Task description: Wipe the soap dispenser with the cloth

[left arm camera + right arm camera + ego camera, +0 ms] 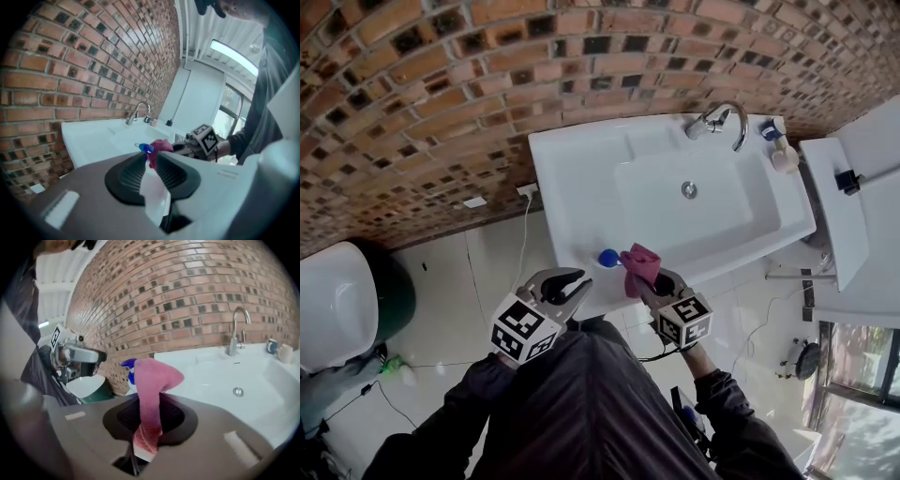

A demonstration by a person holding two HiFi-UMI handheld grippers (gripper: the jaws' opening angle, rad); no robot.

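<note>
The soap dispenser (608, 256) with its blue pump head stands on the near rim of the white sink (572, 159). A pink cloth (639, 265) is bunched right beside the pump on its right, and my right gripper (661, 281) is shut on it. In the right gripper view the cloth (150, 394) runs up between the pads and folds over, with the dispenser (129, 370) just behind it. My left gripper (579, 279) is shut and holds nothing, its tips a short way left of the dispenser (146, 148) and apart from it.
A chrome faucet (722, 120) and two small cups (778, 150) sit at the sink's back, the drain (689, 189) in the basin. A brick wall rises behind. A toilet (337, 300) stands at the left, a white ledge (834, 206) at the right.
</note>
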